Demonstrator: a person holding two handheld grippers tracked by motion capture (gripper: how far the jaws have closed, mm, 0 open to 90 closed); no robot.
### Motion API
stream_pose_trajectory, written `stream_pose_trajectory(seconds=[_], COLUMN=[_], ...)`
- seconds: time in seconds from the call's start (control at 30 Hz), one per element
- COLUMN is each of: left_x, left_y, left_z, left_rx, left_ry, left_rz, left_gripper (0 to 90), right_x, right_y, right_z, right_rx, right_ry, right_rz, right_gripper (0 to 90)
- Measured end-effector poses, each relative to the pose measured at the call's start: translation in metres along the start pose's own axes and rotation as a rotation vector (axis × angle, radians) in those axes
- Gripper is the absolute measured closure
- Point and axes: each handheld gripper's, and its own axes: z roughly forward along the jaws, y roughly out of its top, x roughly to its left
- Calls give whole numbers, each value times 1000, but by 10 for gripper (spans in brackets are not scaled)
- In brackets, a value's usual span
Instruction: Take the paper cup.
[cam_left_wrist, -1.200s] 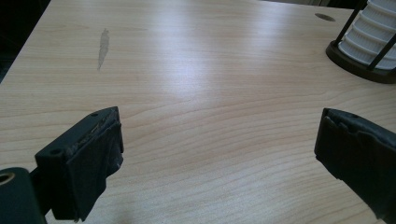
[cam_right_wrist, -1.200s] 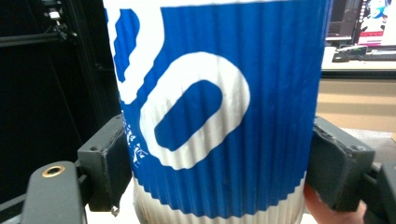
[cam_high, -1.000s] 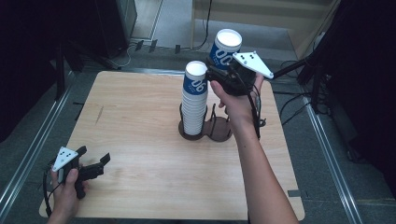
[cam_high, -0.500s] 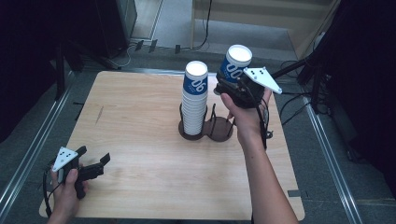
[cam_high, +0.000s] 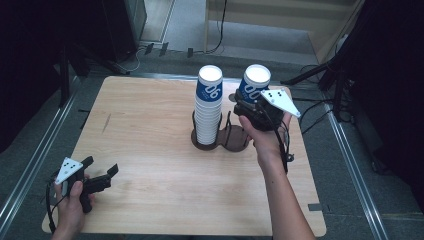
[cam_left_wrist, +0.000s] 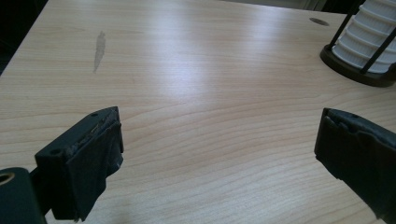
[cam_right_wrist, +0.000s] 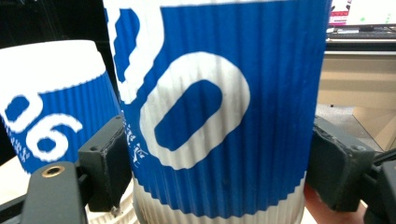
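A tall stack of blue-and-white ribbed paper cups (cam_high: 208, 107) stands bottom-up in the left ring of a dark two-ring holder (cam_high: 235, 140) at mid-table. My right gripper (cam_high: 250, 102) is shut on one more such cup (cam_high: 254, 82), held bottom-up just right of the stack and above the holder's right ring. In the right gripper view the black pads press both sides of the cup (cam_right_wrist: 219, 107), with the stack (cam_right_wrist: 51, 98) close at its left. My left gripper (cam_high: 102, 172) rests low at the table's front left, open, with bare wood between its jaws (cam_left_wrist: 219, 154).
The wooden table (cam_high: 140, 120) has a small dark stain (cam_left_wrist: 99, 46) at its left. Metal rails run along both sides of the table, and cables and stands lie on the floor behind and to the right.
My right gripper has come down and toward the near side with the cup, now lower beside the stack's top. The left gripper has stayed put.
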Motion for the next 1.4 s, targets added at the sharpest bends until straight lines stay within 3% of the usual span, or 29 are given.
stream_pose_trajectory(seconds=[0.37, 0.57, 0.83, 0.93, 1.4], left_x=[-4, -11, -23, -28, -71], left_y=[2, 10, 22, 26, 61], left_z=[4, 1, 2, 3, 13], left_rx=[-31, 22, 38, 37, 4], left_ry=[32, 28, -40, -53, -159], left_rz=[24, 74, 68, 74, 113], left_gripper=[20, 20, 20, 19, 19], right_x=[-6, -9, -11, -11, -10], right_y=[-19, -28, -40, -44, -69], right_z=[-15, -22, -31, -33, -40], right_rx=[6, 7, 14, 15, 55], right_ry=[5, 8, 19, 22, 31], right_rz=[-19, -19, 0, -13, -32], right_gripper=[185, 185, 185, 185, 185])
